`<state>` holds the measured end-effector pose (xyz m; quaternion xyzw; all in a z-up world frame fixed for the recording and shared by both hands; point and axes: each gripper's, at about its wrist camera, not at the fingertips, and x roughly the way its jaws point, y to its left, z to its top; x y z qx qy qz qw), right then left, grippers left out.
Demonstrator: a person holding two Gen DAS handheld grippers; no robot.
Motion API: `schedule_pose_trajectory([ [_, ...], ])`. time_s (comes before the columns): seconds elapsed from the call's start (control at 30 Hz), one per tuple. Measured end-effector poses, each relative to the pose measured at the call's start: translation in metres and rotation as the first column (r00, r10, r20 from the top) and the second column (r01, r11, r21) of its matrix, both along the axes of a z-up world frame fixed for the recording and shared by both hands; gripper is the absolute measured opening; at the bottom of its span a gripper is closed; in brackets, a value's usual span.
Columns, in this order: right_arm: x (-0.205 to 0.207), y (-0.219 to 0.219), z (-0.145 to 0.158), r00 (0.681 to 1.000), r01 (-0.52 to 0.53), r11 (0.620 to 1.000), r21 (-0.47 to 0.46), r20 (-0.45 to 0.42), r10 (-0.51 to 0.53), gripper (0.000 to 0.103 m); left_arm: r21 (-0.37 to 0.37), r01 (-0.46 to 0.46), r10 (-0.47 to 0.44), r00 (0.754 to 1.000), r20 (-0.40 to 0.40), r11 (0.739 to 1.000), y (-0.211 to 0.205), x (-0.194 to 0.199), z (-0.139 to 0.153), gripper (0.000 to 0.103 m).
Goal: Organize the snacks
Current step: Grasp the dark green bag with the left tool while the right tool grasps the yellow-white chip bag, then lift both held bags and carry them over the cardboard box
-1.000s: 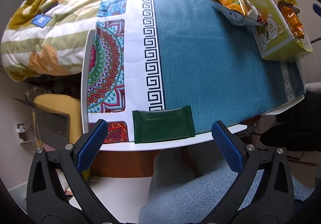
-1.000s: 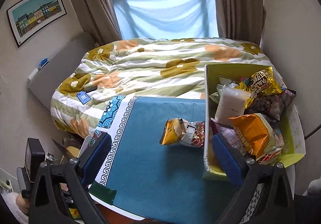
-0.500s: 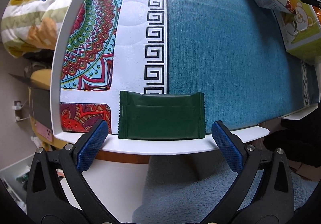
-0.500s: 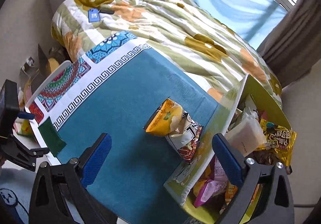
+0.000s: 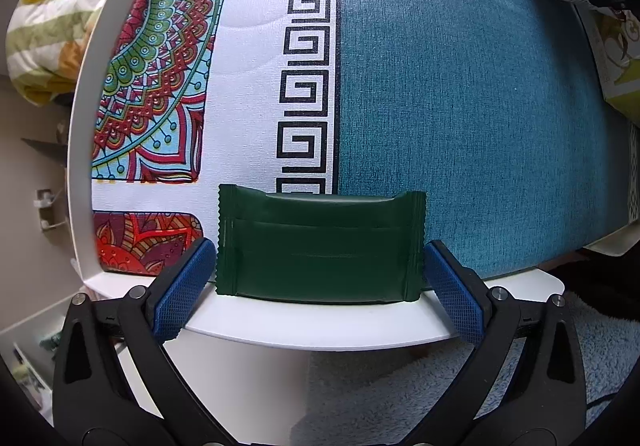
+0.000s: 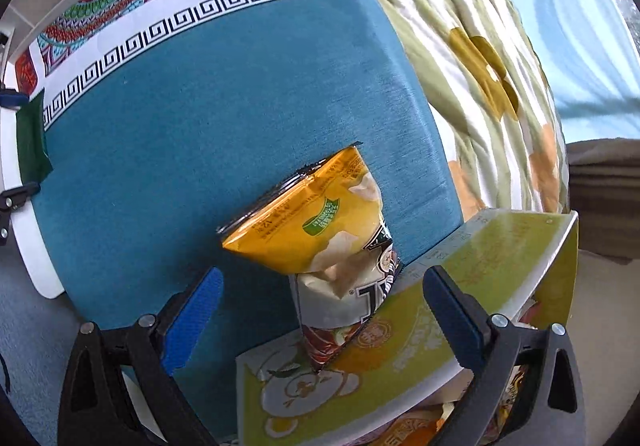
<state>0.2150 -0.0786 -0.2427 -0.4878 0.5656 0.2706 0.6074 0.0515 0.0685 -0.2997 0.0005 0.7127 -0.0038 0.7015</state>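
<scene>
The flat dark green foil snack packet [image 5: 320, 246] is lying at the near edge of the white worktop [image 5: 320, 322], partly on the patterned blue cloth [image 5: 460, 86], and your left gripper [image 5: 320, 274] is framing it with fingers [image 5: 182, 286] apart at its crimped ends. It is looking light, thin and slippery, so you are better off pinching across the sealed ends than the soft middle. Your right gripper [image 6: 320, 310], fingers also apart, is hovering over the puffy yellow crisp bag [image 6: 316, 222] leaning on the yellow-green cardboard box [image 6: 480, 286]; squeeze gently, since it is crushable. Only the right view is showing the bed quilt [image 6: 480, 58] behind the box
</scene>
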Motion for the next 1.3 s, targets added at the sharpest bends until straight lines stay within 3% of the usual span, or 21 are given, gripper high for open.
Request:
schedule_pose_trajectory([
  [0.27, 0.011, 0.005, -0.023, 0.991, -0.125, 0.986, -0.108, -0.050, 0.121, 0.100, -0.009, -0.021, 0.021, 1.000, 0.019, 1.000, 0.017, 0.008, -0.006, 0.100],
  [0.4, 0.015, 0.006, -0.032, 0.987, -0.139, 0.982, -0.126, -0.095, 0.127, 0.100, -0.009, -0.027, 0.027, 0.999, 0.022, 1.000, 0.023, 0.014, -0.003, 0.097],
  [0.63, 0.028, 0.001, -0.046, 0.984, -0.149, 0.974, -0.173, -0.127, 0.128, 0.100, -0.009, -0.007, 0.008, 0.999, 0.040, 1.000, 0.025, 0.024, 0.008, 0.075],
  [0.93, 0.033, 0.001, -0.058, 0.976, -0.151, 0.969, -0.193, -0.182, 0.116, 0.099, -0.014, -0.022, 0.023, 0.997, 0.072, 1.000, 0.029, 0.044, 0.018, 0.067],
  [1.0, 0.032, 0.002, -0.059, 0.975, -0.160, 0.968, -0.192, -0.183, 0.125, 0.091, -0.025, -0.025, 0.027, 0.996, 0.080, 0.999, 0.029, 0.051, 0.021, 0.066],
  [1.03, 0.032, 0.001, -0.059, 0.974, -0.159, 0.969, -0.187, -0.191, 0.123, 0.076, -0.031, -0.026, 0.029, 0.996, 0.084, 0.999, 0.028, 0.053, 0.023, 0.065],
  [1.07, 0.031, 0.001, -0.060, 0.973, -0.150, 0.973, -0.177, -0.202, 0.113, 0.069, -0.037, -0.028, 0.031, 0.996, 0.088, 0.999, 0.027, 0.053, 0.023, 0.065],
  [1.3, 0.018, 0.006, -0.037, 0.982, -0.131, 0.988, -0.081, -0.147, 0.118, 0.056, -0.058, -0.018, 0.025, 0.992, 0.124, 0.998, 0.023, 0.062, 0.039, 0.064],
])
